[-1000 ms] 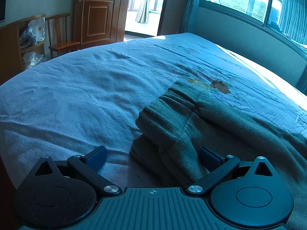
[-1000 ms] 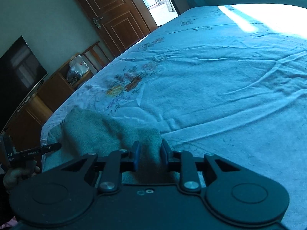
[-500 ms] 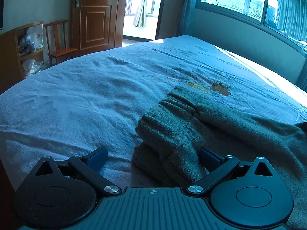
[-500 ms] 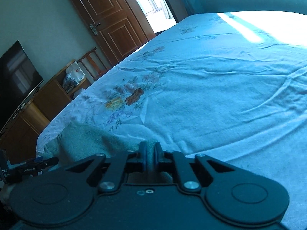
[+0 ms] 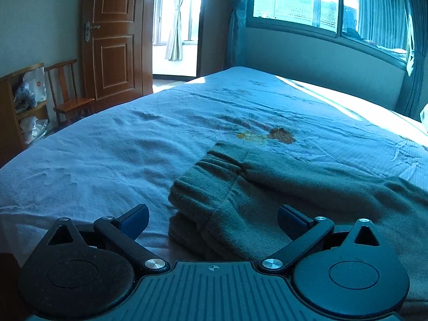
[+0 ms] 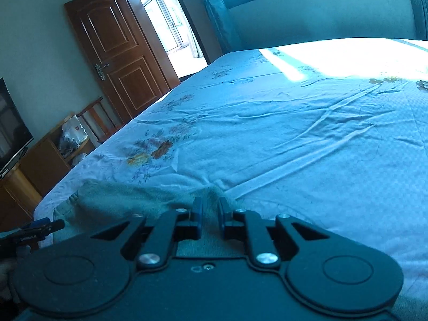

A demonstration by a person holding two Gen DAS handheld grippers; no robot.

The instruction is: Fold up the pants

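Note:
The green fleece pants (image 5: 267, 187) lie on the blue bed sheet (image 5: 107, 155), folded lengthwise, waistband end toward my left gripper. My left gripper (image 5: 212, 220) is open and held just above the waistband end, its blue pads (image 5: 135, 218) wide apart and touching nothing. In the right wrist view the pants (image 6: 128, 200) stretch to the left. My right gripper (image 6: 210, 214) has its jaws nearly together with a ridge of the pants' fabric between the pads. The left gripper's tip (image 6: 37, 230) shows at the far left edge.
A flower print (image 5: 267, 133) is on the sheet beyond the pants. A wooden door (image 5: 112, 37), a chair (image 5: 69, 99) and a shelf unit (image 5: 18, 107) stand past the bed's left side. A window (image 5: 334, 2) and a wall run behind the bed.
My left gripper has risen and tipped up, still open. My right gripper closed on the pants' fabric, then eased slightly apart, and has lifted and turned toward the window.

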